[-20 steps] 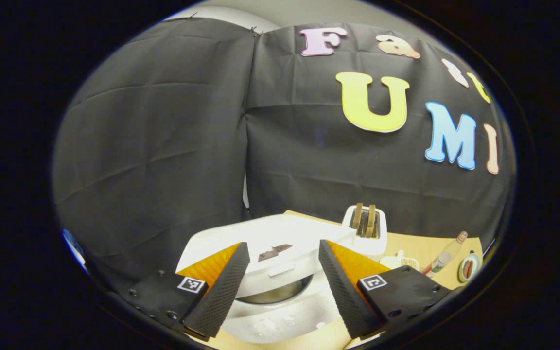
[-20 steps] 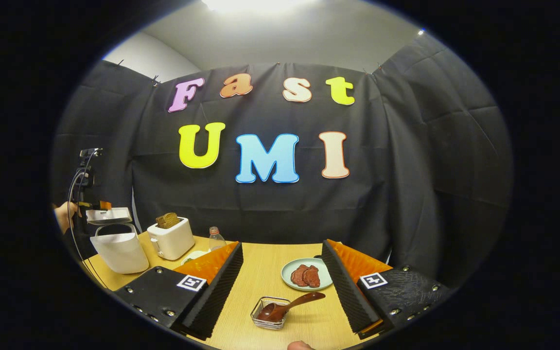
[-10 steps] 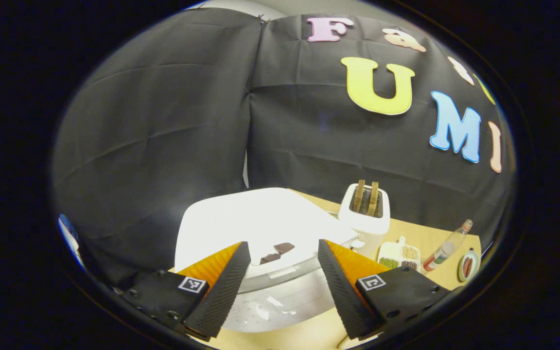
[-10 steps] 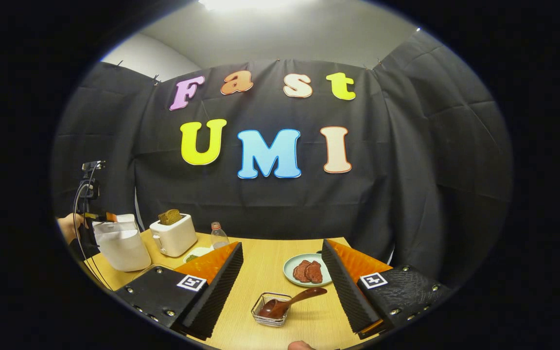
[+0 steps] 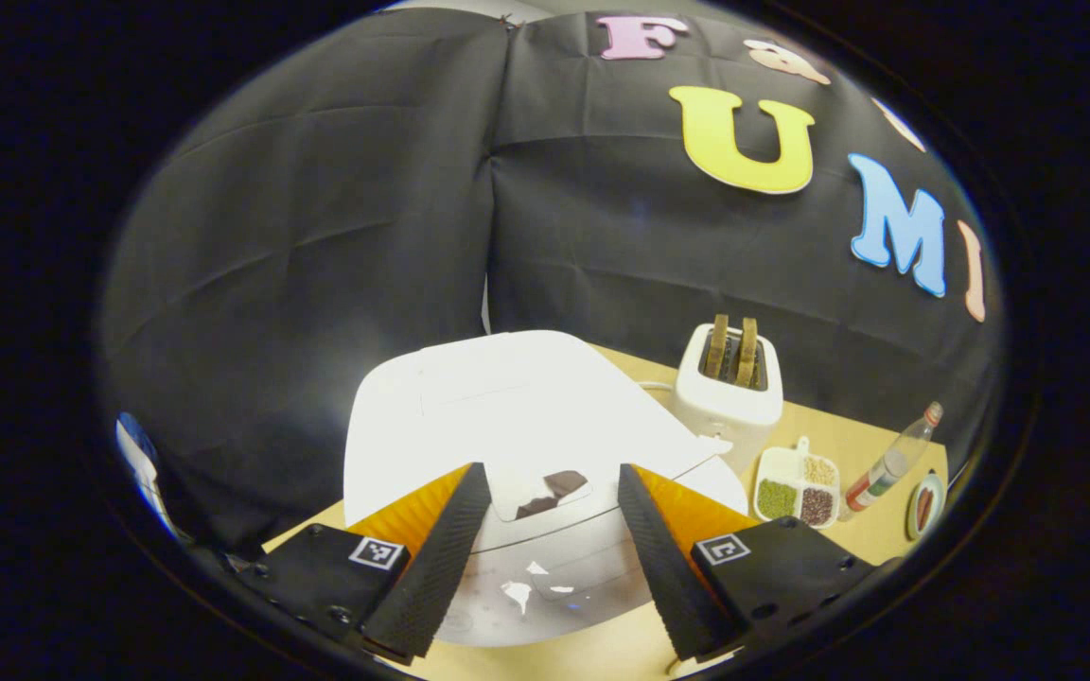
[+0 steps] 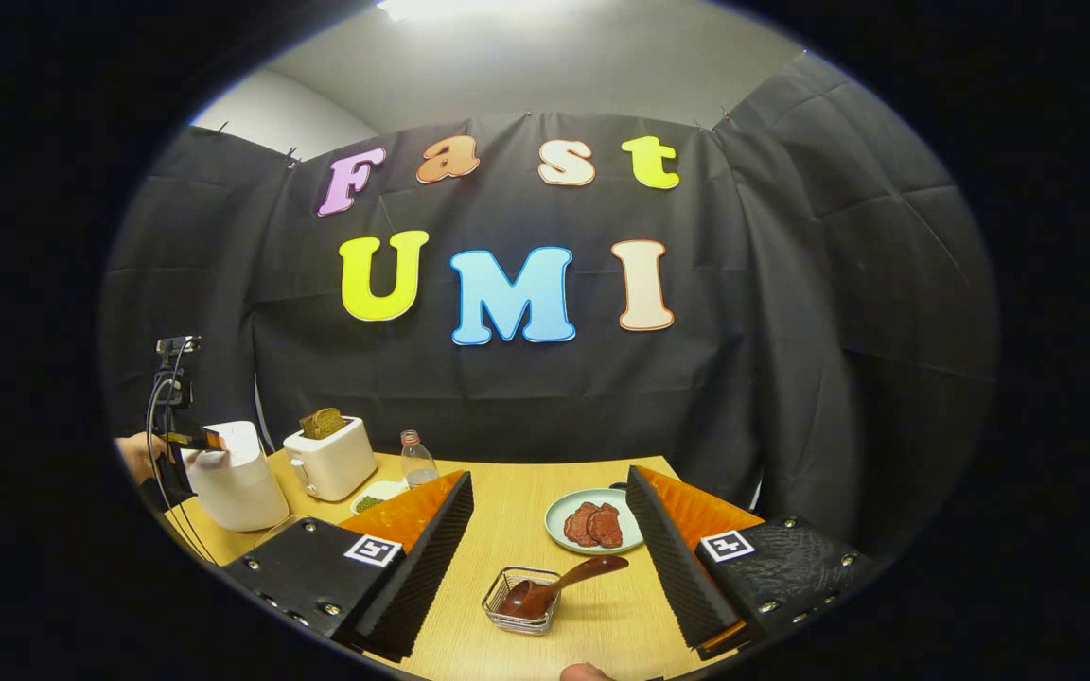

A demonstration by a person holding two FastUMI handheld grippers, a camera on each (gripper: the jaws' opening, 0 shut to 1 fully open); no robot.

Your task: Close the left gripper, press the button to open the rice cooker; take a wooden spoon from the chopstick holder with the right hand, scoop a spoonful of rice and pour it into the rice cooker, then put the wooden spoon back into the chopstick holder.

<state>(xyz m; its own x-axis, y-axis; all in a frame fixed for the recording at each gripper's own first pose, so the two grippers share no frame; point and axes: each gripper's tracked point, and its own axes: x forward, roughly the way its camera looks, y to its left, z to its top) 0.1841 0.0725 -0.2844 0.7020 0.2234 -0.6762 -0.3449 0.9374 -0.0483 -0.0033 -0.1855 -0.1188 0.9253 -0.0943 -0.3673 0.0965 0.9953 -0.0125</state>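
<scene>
We see the rice cooker [image 5: 517, 426] lid down, left gripper [image 5: 545, 558] jaws released above it. Right gripper [image 6: 545, 567] jaws also released; the wooden spoon [image 6: 554, 588] rests untouched in its holder [image 6: 518, 615], so every step remains.

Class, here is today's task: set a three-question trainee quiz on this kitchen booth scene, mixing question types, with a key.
1. True or false: the rice cooker has its lid down.
2. Fill in: the toaster holds ___ slices of bread.
3. Where is the wooden spoon?
A) inside the rice cooker
B) resting in the wire chopstick holder, handle sticking out
C) lying across the toaster

Key: 1 true; 2 two; 3 B.
</scene>
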